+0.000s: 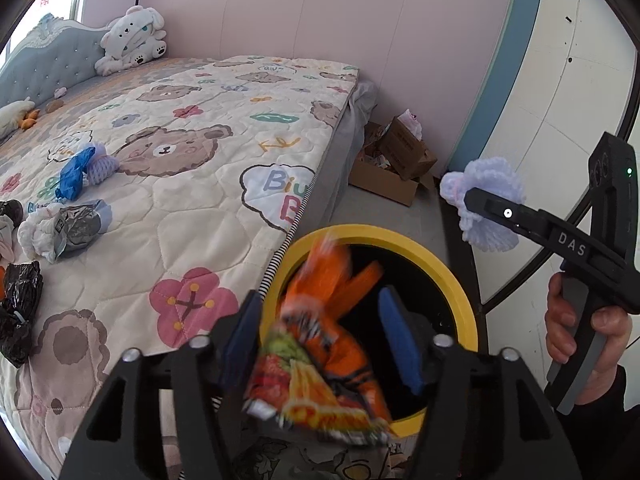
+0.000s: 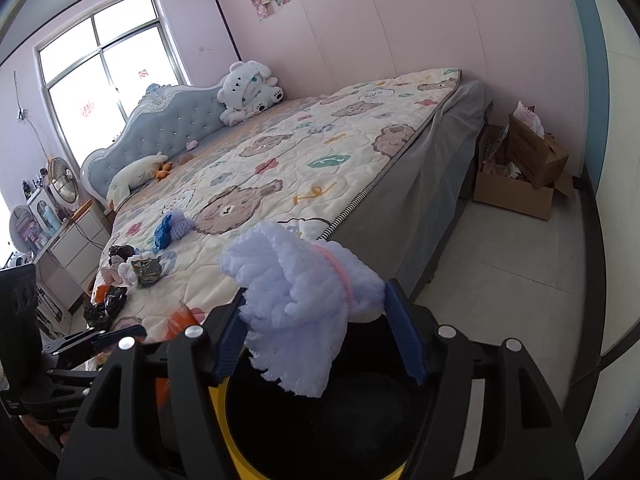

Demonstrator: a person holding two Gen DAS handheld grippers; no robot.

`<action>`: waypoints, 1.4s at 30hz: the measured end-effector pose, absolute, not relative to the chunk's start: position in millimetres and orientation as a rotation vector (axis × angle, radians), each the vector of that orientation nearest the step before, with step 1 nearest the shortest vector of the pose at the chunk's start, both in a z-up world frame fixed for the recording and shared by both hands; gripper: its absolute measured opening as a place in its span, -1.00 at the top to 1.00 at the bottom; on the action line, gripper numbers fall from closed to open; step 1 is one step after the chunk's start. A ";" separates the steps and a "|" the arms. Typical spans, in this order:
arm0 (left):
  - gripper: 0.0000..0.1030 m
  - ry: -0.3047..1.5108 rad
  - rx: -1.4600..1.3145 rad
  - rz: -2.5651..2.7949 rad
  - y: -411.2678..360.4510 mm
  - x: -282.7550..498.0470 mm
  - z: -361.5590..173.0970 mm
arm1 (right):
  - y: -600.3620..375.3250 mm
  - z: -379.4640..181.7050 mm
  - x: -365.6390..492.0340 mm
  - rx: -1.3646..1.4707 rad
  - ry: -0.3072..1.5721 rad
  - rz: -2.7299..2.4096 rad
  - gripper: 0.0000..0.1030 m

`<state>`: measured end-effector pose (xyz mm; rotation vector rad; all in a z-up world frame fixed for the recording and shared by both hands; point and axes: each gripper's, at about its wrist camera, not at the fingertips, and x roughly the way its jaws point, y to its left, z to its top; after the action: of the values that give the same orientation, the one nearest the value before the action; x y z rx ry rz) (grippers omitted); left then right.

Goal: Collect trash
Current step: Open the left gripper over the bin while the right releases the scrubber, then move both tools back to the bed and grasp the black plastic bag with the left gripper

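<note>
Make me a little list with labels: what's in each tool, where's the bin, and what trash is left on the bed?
left tool: open, blurred orange snack wrapper between its pads, over the bin
right tool: white foam net between its pads, over the bin
bin: yellow rim, black inside, beside the bed
left on the bed: blue bag, silver wrapper, black bag

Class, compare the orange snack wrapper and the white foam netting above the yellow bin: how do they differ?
The orange snack wrapper is glossy, printed and motion-blurred; the white foam netting is pale, fluffy and sharp. The wrapper hangs free between the left claw pads; the netting fills the right claw. Both sit over the yellow bin.
</note>
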<state>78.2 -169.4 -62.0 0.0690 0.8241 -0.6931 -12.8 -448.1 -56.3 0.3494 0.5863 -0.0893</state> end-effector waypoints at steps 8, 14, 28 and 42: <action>-0.54 0.795 0.040 -0.654 -159.1 83.2 -54.9 | -451.7 -55.4 -9.5 0.350 0.583 -0.128 -0.43; -0.57 0.777 0.023 -0.633 -147.2 87.6 -49.3 | -446.7 -58.0 -4.2 0.345 0.596 -0.119 -0.46; -0.67 0.720 -0.036 -0.511 -91.1 108.2 -33.9 | -407.0 -39.5 23.2 0.268 0.535 -0.025 -0.53; -0.67 0.700 -0.050 -0.342 -21.4 123.6 -32.9 | -327.3 -26.2 85.1 0.143 0.516 0.147 -0.55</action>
<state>123.6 -21.4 -32.9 -0.0497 0.7000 -0.3419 85.1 -327.3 -26.2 0.1435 0.5156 0.1470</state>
